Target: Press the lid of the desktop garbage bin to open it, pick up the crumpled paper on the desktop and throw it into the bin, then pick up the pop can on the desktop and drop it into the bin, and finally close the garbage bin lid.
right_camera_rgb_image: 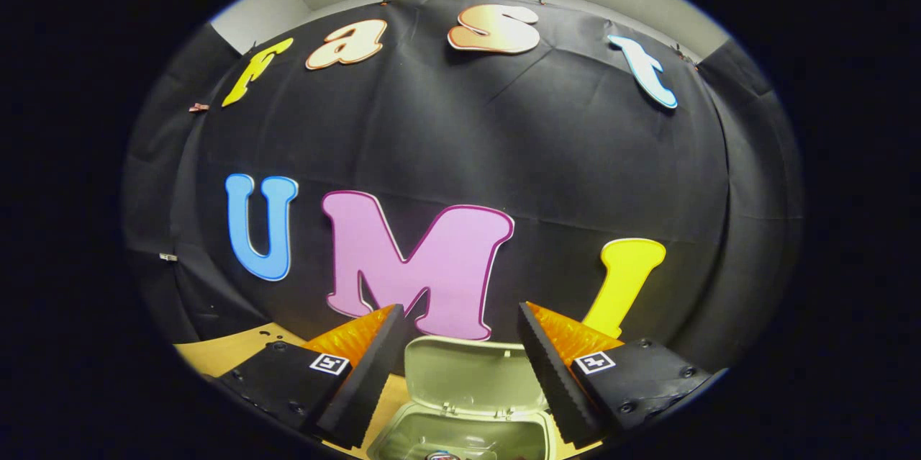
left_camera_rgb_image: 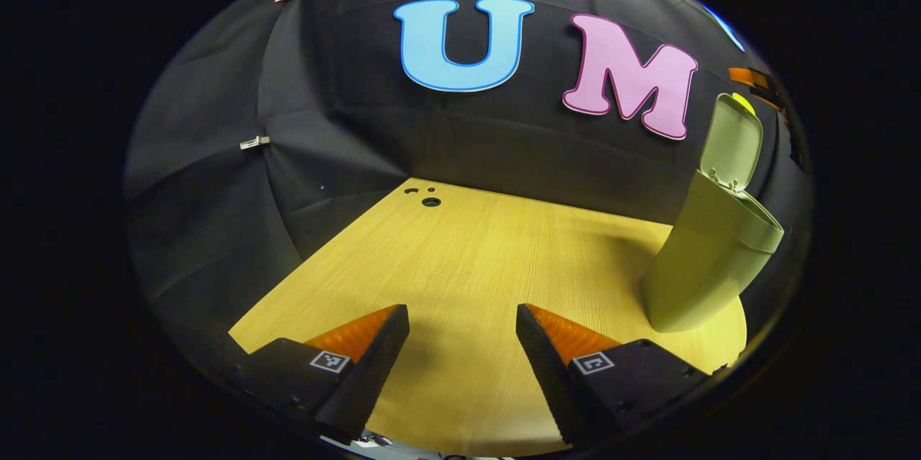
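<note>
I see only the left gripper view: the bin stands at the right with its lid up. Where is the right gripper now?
Observer: In the right gripper view, the right gripper is close over the bin, facing the raised lid.
Operator: Does it hold something?
Observer: No. Its jaws stand open with nothing between them.
Operator: Is anything inside the bin?
Observer: A small thing shows inside the mouth, at the picture's lower edge; I cannot tell what it is.
</note>
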The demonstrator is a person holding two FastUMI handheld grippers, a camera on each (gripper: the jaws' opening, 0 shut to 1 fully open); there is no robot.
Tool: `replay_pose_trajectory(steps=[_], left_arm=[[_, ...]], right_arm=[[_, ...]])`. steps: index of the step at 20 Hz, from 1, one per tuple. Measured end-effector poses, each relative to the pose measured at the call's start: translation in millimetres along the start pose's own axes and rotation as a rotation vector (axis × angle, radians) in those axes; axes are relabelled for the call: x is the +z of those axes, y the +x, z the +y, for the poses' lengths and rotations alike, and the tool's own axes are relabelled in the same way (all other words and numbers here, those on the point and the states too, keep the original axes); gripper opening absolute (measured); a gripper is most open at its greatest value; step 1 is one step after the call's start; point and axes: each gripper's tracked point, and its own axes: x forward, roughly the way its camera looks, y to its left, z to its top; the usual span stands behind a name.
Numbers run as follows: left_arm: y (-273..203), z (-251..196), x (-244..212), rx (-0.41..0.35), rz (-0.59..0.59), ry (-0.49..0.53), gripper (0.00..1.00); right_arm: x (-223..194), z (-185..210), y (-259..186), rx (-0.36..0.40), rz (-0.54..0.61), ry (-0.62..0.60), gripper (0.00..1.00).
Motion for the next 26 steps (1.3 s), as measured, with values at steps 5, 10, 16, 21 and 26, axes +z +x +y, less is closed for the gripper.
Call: replay_pose_trajectory(steps=[5,10,16,21,26], left_arm=[[-2.6,9.3,-9.8,0.021,0.027,-0.011,0.96],[1.3,16.1,-20.2,0.035,0.054,0.017,0.96],[-1.6,13.1,-14.0,0.006,0.034,0.04,0.96],[-1.4,7.2,-13.6,-0.042,0.026,0.037,0.96],[-11.5,1.1,-28.2,-0.114,0.03,0.061,0.96]], right_arm=[[-0.1,-28.7,35.1,-0.068,0.027,0.027,0.97],[-44.7,-40.0,54.3,-0.111,0.176,0.074,0.97],[-62.6,-30.7,50.6,-0.086,0.252,0.088,0.96],[-65.8,-26.8,23.4,-0.097,0.27,0.083,0.96],[-76.4,-19.5,-14.0,-0.098,0.301,0.045,0.96]])
